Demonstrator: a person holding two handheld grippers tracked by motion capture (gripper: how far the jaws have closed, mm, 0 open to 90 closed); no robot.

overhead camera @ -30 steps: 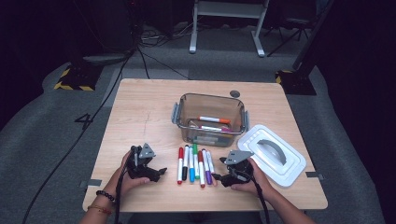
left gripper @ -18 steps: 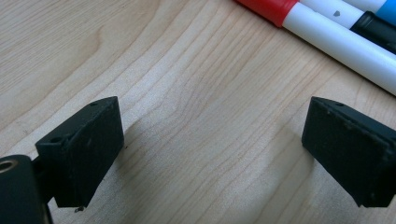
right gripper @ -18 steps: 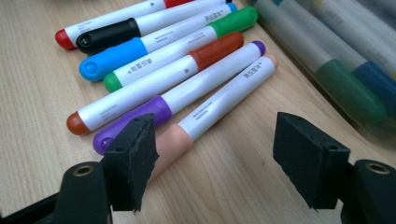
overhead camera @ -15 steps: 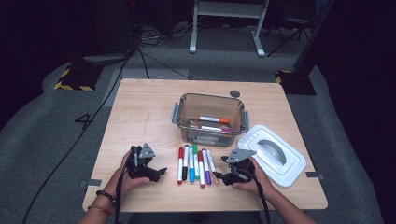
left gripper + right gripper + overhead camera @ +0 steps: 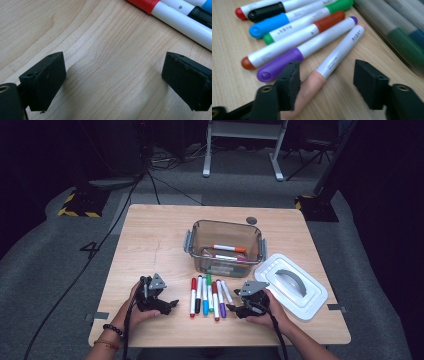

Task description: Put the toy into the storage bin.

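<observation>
Peach-capped and white-barrelled, the marker (image 5: 329, 66) lies between the jaws of the right gripper (image 5: 327, 82), low in the centre of the right gripper view. The left-hand jaw is seen at the cap's side, while a clear gap is left to the other jaw, so the marker is straddled but not yet pinched. The jaws have just been closing around it. In the high view this gripper (image 5: 235, 309) is found at the lower centre-right of the frame, at the right end of the marker row (image 5: 207, 295), with the peach marker (image 5: 227, 292) as the outermost of the row.

The left gripper (image 5: 112, 75) is spread wide over bare table (image 5: 95, 45), nothing between its jaws; a red-capped marker (image 5: 146, 4) is seen at the upper right of its view. In the high view it (image 5: 172, 302) rests at the lower left, just beside the row.

The step in hand is judged to be a pick of the peach marker for the clear bin (image 5: 225, 247) at the frame's centre, where at least 2 markers already lie. For a clean grip, the close should be finished squarely across the barrel, not on the tapered cap, since a pinch on the cap end is likely to let the marker swing. The purple marker (image 5: 287, 62) lies just beside the left-hand jaw and should be kept out of the pinch. A straight lift is advised before any travel, so that the neighbours are not dragged. The lid (image 5: 290, 285) lies at the right, clear of the path to the bin.
</observation>
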